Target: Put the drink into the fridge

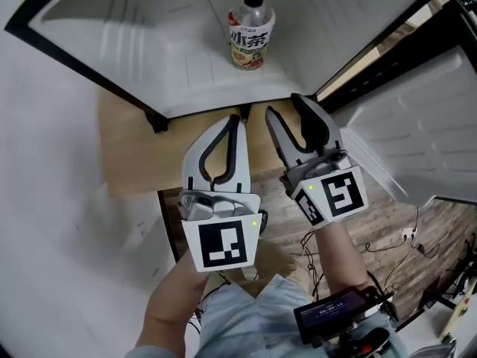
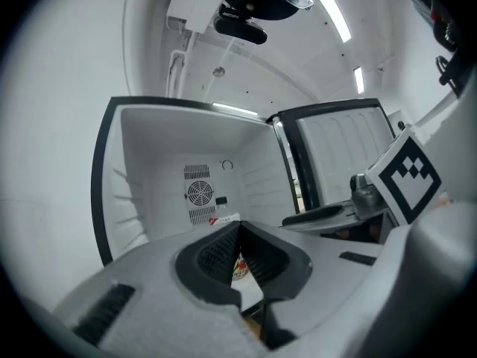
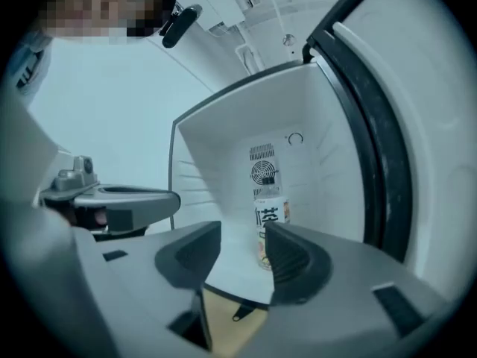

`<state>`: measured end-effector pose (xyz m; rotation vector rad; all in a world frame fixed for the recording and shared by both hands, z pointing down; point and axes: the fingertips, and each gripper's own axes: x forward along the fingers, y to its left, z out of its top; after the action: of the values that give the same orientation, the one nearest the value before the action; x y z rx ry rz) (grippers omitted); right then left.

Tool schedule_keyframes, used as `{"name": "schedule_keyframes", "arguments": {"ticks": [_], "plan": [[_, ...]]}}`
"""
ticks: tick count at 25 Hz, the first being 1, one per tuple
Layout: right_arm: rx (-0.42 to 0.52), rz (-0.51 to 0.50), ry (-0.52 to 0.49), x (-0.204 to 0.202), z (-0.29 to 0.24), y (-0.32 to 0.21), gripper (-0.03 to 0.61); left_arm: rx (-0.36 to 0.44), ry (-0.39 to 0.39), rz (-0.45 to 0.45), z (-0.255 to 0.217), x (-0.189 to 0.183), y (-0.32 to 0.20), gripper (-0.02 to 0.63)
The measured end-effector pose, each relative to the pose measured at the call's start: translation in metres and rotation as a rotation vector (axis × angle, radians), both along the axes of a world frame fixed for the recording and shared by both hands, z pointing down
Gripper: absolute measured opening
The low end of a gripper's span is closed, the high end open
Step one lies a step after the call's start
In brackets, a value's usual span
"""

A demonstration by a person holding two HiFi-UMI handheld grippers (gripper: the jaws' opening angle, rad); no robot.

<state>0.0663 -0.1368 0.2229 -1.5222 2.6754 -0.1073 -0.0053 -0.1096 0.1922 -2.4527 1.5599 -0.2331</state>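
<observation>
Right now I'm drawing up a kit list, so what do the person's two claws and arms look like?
The left claw and right claw are white shells with looped fingers lined in ribbed black pads. Each carries a cube with black-and-white square markers and a small green light. Forearms are unsleeved; a dark screen device sits by the right one.

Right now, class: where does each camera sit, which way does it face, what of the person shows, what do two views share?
Head view: on the head, facing steeply down at the fridge; forearms, left tongs, right tongs show.
Left gripper view: on left tongs, facing into fridge; its shut jaws show.
Right gripper view: on right tongs, facing into fridge; open jaws show.
Shared: tea bottle.
</observation>
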Motion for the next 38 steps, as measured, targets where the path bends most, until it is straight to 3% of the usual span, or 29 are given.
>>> {"name": "schedule_keyframes", "arguments": {"ticks": [8, 12, 19, 28, 38], "plan": [[0.054, 0.016, 0.033, 0.014, -0.073, 0.071, 0.161, 0.058, 0.016, -0.042, -0.071, 0.0, 0.051, 0.009], [0.1, 0.039, 0.044, 0.02, -0.106, 0.095, 0.104, 0.03, 0.062, -0.092, -0.09, -0.011, 0.073, 0.009], [0.178, 0.094, 0.057, 0.036, -0.147, 0.129, 0.011, 0.094, 0.029, -0.088, -0.12, -0.01, 0.102, 0.009], [0.194, 0.124, 0.086, 0.051, -0.149, 0.146, 0.006, 0.146, 0.031, -0.075, -0.142, -0.008, 0.117, 0.009], [0.212, 0.113, 0.109, 0.048, -0.153, 0.149, 0.005, 0.141, 0.021, -0.057, -0.142, 0.002, 0.121, 0.009]]}}
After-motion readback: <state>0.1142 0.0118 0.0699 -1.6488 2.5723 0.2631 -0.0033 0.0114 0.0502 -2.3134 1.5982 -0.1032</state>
